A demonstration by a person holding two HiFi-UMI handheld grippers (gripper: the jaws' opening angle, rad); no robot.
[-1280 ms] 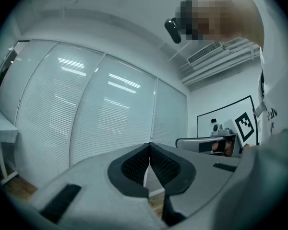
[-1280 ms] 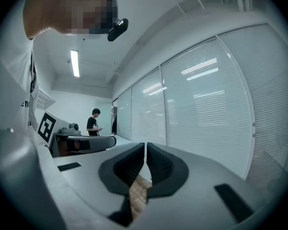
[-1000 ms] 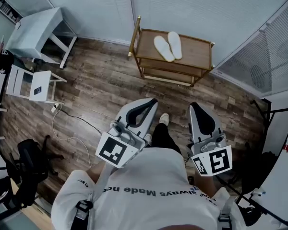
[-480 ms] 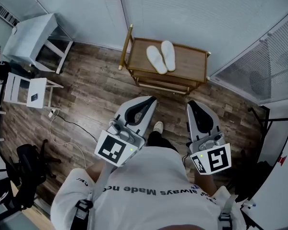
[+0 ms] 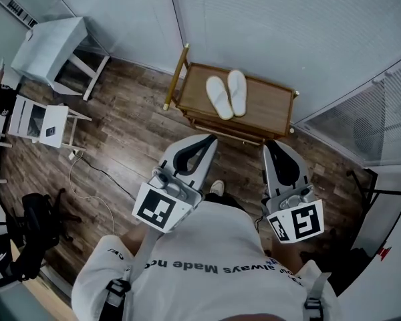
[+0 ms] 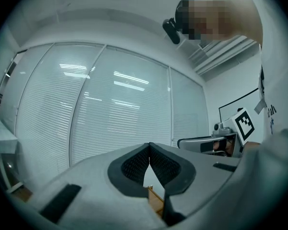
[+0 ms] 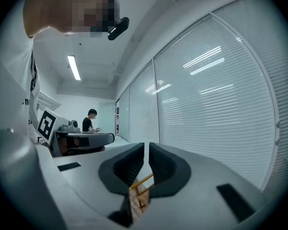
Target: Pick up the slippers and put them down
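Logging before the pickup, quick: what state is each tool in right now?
Left tool: closed, holding nothing.
Right tool: closed, holding nothing.

Two slippers point(image 5: 219, 97), one wooden trolley point(image 5: 274, 105), two hand-held grippers point(image 5: 210, 140).

**Three Views, One Cart**

The head view looks steeply down from above, with the wooden cart point(image 5: 235, 105) at 12 o'clock. Cameras on the left gripper point(image 5: 211, 140) and right gripper point(image 5: 272, 146) look level along their jaws, each glimpsing that cart at 6 o'clock.
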